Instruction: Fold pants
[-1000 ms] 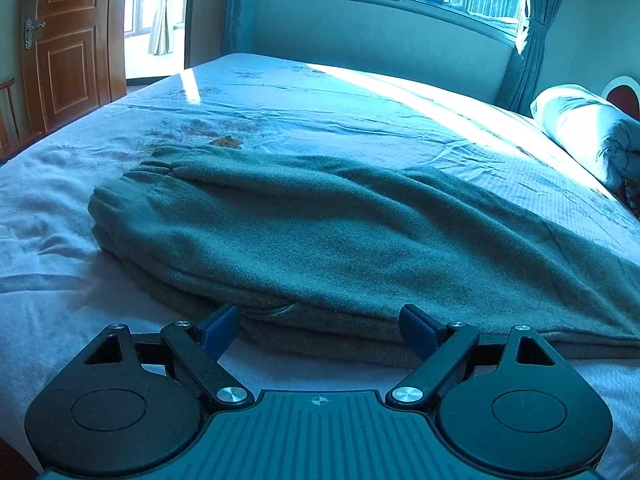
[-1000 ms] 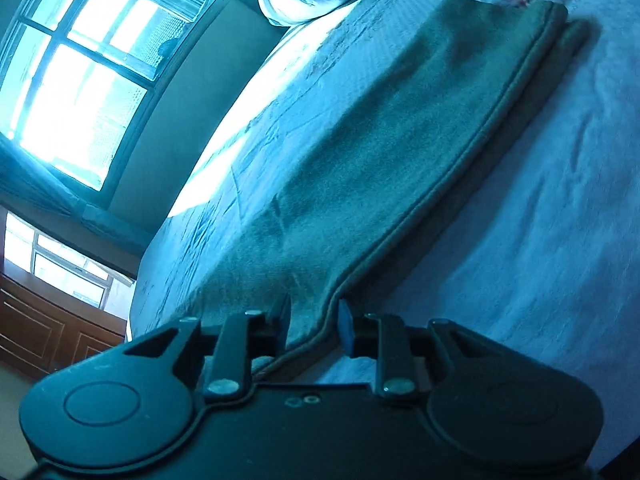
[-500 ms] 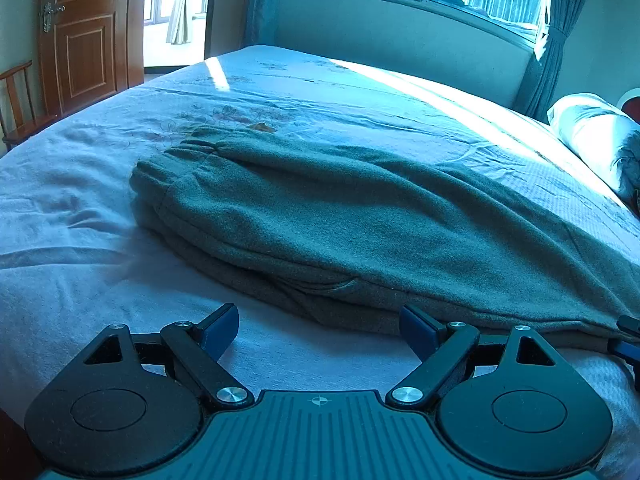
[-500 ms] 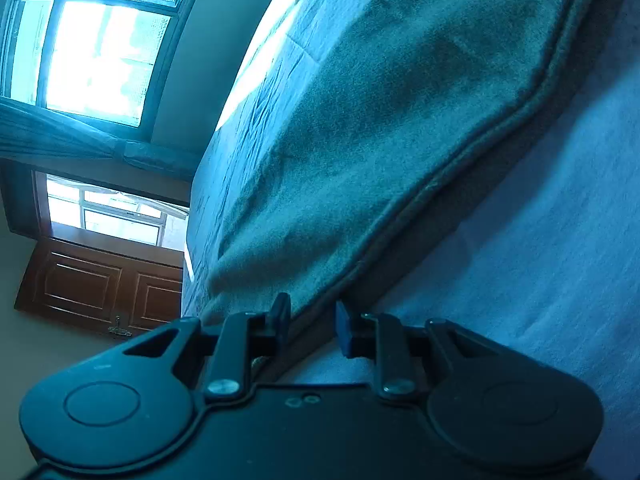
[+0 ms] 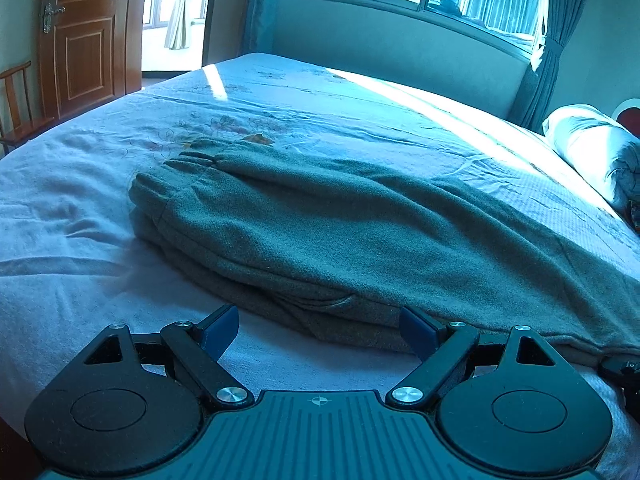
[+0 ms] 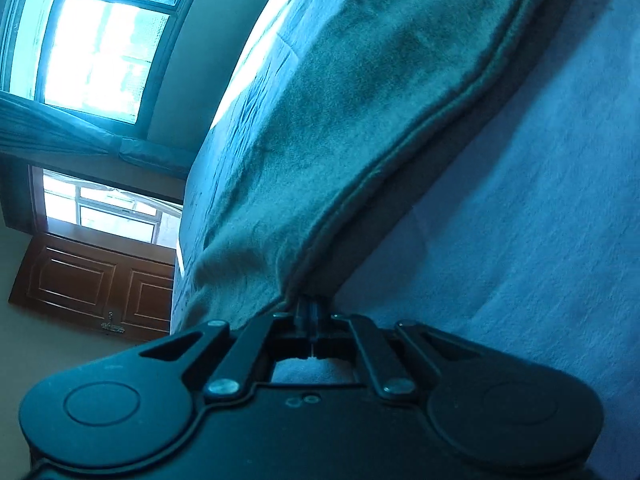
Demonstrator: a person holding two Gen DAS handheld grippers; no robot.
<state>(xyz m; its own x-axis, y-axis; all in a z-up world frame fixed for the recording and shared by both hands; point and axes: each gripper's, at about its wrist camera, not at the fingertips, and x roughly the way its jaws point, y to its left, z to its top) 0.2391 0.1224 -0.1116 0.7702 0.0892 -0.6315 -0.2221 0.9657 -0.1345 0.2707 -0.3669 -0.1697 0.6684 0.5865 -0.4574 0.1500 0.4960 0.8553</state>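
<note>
Over the last second the right hand-held gripper point(image 6: 310, 312) had moved in low along the near edge of the pants point(image 5: 340, 236) and its jaws had just been closing; they now stood fully together, pinching the hem seam point(image 6: 296, 292) of the cloth between the pads. That grip was probably taken at the leg end so the fabric could be lifted and carried over toward the waistband point(image 5: 188, 164).

The left hand-held gripper point(image 5: 318, 330) had barely shifted. It hung wide open just short of the doubled edge of the pants, holding nothing, its blue pads point(image 5: 218, 326) above bare sheet, seemingly waiting to pin or take the middle of the garment.

The pants lay on the bed point(image 5: 60, 208), already doubled leg over leg, waistband toward the foot end near the door point(image 5: 84, 40).

A pillow point(image 5: 592, 148) lay at the far right, well apart from the pants. A wooden chair point(image 5: 18, 100) stood off the bed beside the door. Nothing rested on the sheet between the two grippers and the cloth, so the fold path appeared unobstructed.
</note>
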